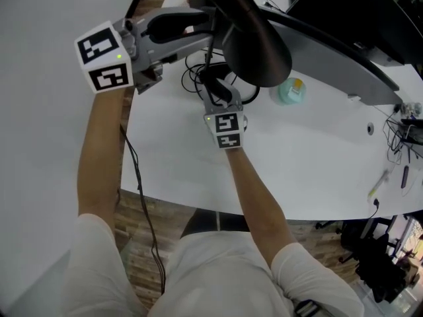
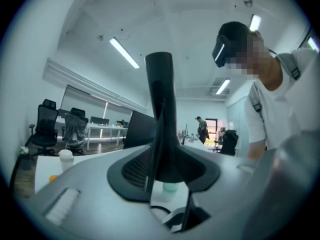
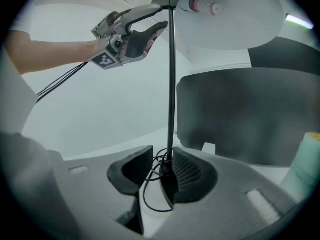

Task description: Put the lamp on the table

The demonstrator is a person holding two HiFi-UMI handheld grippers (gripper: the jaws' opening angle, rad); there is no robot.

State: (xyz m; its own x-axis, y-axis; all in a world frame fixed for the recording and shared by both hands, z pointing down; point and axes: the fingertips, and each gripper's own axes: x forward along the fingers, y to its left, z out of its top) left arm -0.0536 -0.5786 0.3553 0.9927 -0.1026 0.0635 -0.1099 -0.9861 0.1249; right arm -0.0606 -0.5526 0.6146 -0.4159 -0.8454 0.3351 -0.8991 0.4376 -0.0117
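The lamp stands on the white table (image 1: 297, 170). Its black shade (image 1: 256, 45) hides the base, and its cable (image 1: 195, 78) lies coiled beside it. My left gripper (image 1: 205, 28) is up at the lamp's top, open, with the black neck (image 2: 161, 99) between its jaws (image 2: 167, 176). My right gripper (image 1: 221, 84) is low at the foot of the thin pole (image 3: 171, 84). It is open (image 3: 160, 171), and the pole runs close to its right pad (image 3: 187, 174). From below, the shade's white underside (image 3: 240, 19) and bulb (image 3: 202, 5) show.
A teal bottle (image 1: 289, 91) stands just right of the lamp. A dark monitor (image 1: 357, 12) and a grey curved panel (image 1: 344, 58) fill the table's far right. Cables (image 1: 403, 127) and a pen (image 1: 378, 185) lie near the right edge. The near table edge is below my arms.
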